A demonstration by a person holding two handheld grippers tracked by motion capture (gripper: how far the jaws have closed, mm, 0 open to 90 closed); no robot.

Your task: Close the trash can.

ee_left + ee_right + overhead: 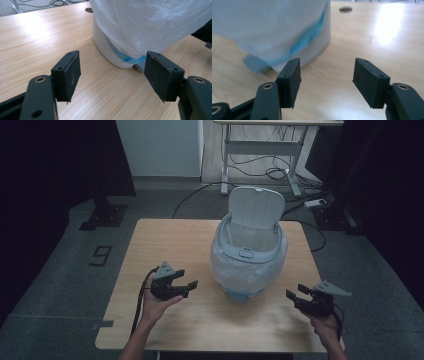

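Both tongs, left (191, 284) and right (290, 294), gape wide and empty flanking the lidded bin (248, 251) at frame centre on the surface (165, 240); a careless grab could snag or tear its loose liner bag (222, 265), or tip the bin.

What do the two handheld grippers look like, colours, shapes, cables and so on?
Both the left gripper and the right gripper are black, each with two jaws ending in flat rectangular pads fixed by small screws. A grey three-cornered plate sits on top of each. A black cable trails from the left one. The person's forearms are bare, with no sleeves in sight.
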